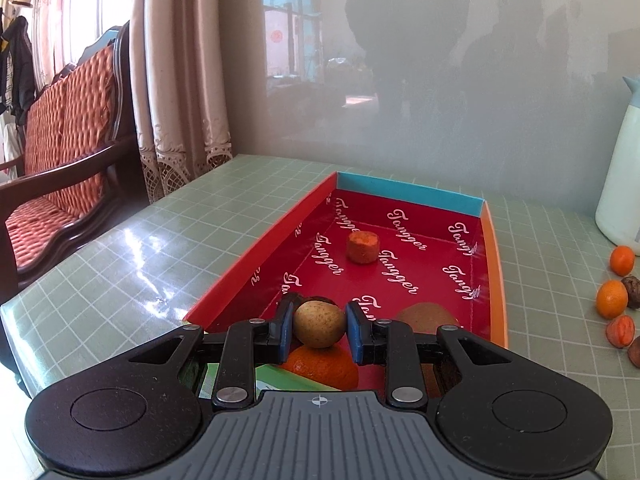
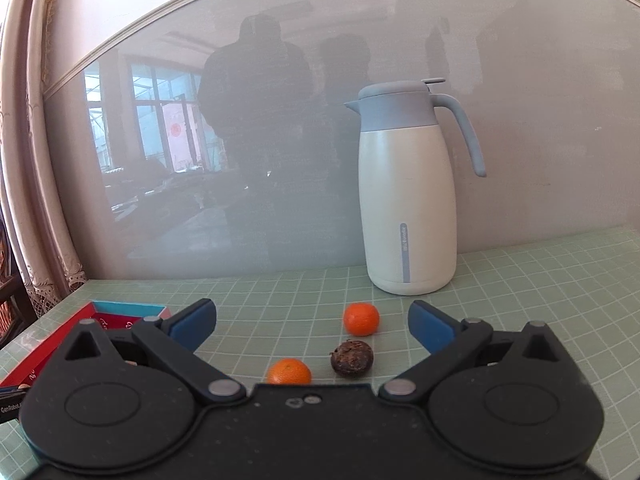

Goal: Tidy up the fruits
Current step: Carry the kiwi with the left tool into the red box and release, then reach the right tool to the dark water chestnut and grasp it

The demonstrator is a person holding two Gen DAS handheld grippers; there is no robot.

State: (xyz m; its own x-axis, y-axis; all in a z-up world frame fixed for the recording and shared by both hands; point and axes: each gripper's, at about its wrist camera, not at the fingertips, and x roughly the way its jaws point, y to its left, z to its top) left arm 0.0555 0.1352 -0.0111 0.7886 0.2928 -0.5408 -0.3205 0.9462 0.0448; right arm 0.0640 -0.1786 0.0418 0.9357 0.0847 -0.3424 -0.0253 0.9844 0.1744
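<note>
A green grid-patterned table [image 1: 120, 248] carries a long red box tray [image 1: 496, 248] printed with white script, its far wall blue and its right wall orange. Near the table's back edge stands a white thermos jug [image 2: 408, 200] with a grey-blue lid and handle. Inside the tray lie an orange [image 1: 324, 366] at the near end, a brown kiwi [image 1: 424, 316] to its right, and a small orange-red cylindrical piece [image 1: 362, 246] farther back. The left gripper [image 1: 320, 326] hangs over the tray's near end, its blue pads [image 1: 286, 330] closed against the sides of a small tan, speckled round fruit [image 1: 319, 323], held above the orange. On the bare table right of the tray sit two mandarins, one nearer the jug [image 2: 361, 319] and one closer in [image 2: 289, 372], with a dark wrinkled brown fruit [image 2: 352, 358] between them and slightly right. The right gripper [image 2: 312, 326] hovers over these with its jaws spread wide, gripping nothing.
</note>
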